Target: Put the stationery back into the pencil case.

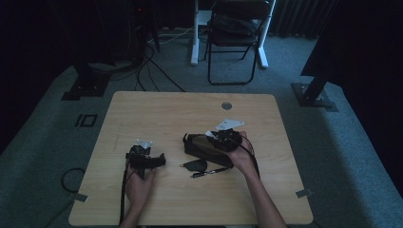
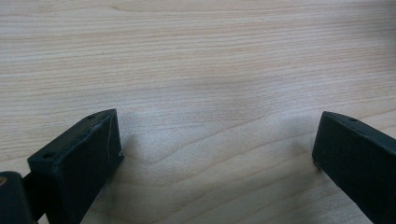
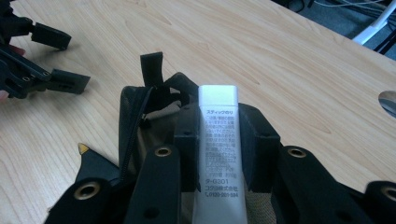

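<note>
Glue stick (image 3: pixel 218 149), white and stiff, sits clamped across its middle in our right hand-held gripper (image 3: pixel 218 140), just above the open dark pouch (image 1: pixel 202 145) near the middle of the worktop (image 1: pixel 157 109). We judge it light and smooth, so a mid-body hold suits it; the soft pouch will sag. Our left hand-held gripper (image 1: pixel 157 160) rests wide apart, holding nothing, toward the worktop's left edge.

White glue stick (image 3: pixel 218 144) carries Japanese print: heading "スティックのり", lower down "タ-G301", "コクヨ株式会社", and a phone number starting "0120". Fine print between is unreadable.
</note>
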